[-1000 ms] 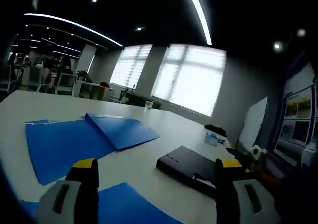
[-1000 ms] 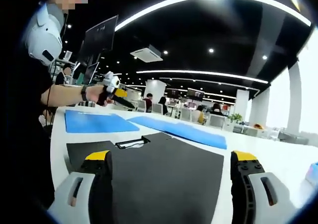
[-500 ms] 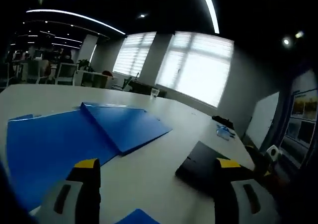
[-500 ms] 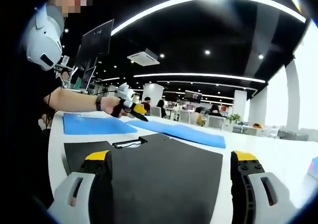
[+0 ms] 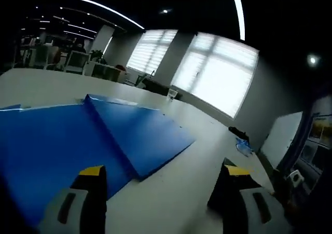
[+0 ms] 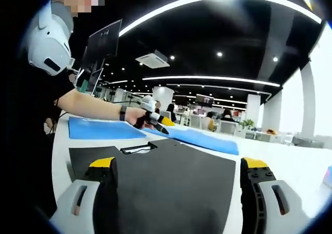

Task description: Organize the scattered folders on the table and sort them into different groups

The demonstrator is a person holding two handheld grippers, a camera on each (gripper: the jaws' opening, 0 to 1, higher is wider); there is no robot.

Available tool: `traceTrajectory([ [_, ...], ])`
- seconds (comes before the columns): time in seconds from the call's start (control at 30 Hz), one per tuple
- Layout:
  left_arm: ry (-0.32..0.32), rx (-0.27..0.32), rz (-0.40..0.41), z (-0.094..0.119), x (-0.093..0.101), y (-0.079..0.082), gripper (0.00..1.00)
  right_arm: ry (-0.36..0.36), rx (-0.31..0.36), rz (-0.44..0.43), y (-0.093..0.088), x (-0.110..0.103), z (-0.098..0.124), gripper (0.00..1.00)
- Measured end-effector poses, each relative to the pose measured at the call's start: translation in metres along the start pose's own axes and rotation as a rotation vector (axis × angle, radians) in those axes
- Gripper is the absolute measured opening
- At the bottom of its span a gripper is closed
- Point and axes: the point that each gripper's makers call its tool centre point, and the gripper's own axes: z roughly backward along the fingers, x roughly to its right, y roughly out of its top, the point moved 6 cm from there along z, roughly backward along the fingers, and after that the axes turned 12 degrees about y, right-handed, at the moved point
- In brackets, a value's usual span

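Left claw is spread wide with nothing between the jaws, hanging low over the white tabletop. Right in front of it are two blue folders: a big one lying flat toward the left of the view, and a second blue folder overlapping its edge, with a corner pointing out toward the middle of the tabletop. Further back on the tabletop there's a clear glass, and off to the right a small dark thing plus something blue and crumpled-looking, too small to tell what. Big bright windows behind all that. In the right gripper view, the right claw is also wide apart and gripping nothing, jaws sitting on either side of a black folder that lies flat on the tabletop, with a clear label pocket near its far edge. Past it are two more blue folders, one on the left and a longer one stretching right. The person's hand holds the left claw out over that longer blue one.
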Motion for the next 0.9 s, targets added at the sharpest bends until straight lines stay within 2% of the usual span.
traceTrajectory([
  [0.1, 0.02, 0.018, -0.009, -0.01, 0.0, 0.004, 0.84, 0.007, -0.006, 0.005, -0.001, -0.001, -0.001, 0.97],
  [0.2, 0.051, 0.018, -0.07, -0.02, 0.003, 0.002, 0.83, 0.011, -0.002, -0.002, 0.0, -0.002, -0.001, 0.97],
  [0.37, 0.095, 0.034, -0.079, -0.029, 0.001, 0.003, 0.76, 0.012, 0.017, -0.015, 0.002, -0.002, -0.001, 0.96],
  [0.5, 0.149, 0.032, -0.155, -0.034, 0.0, 0.002, 0.67, 0.01, 0.03, -0.025, 0.003, -0.002, -0.001, 0.96],
  [0.63, 0.219, 0.009, -0.272, -0.039, -0.001, 0.0, 0.6, 0.004, 0.035, -0.03, 0.004, -0.001, -0.001, 0.94],
  [0.73, 0.25, 0.017, -0.258, -0.042, -0.001, 0.001, 0.58, 0.001, 0.036, -0.028, 0.004, -0.001, -0.001, 0.94],
  [0.83, 0.306, 0.006, -0.325, -0.044, -0.004, 0.001, 0.53, -0.002, 0.031, -0.023, 0.004, -0.002, -0.001, 0.93],
  [0.9, 0.333, 0.007, -0.35, -0.044, -0.005, 0.0, 0.46, -0.002, 0.029, -0.022, 0.004, -0.002, -0.001, 0.93],
])
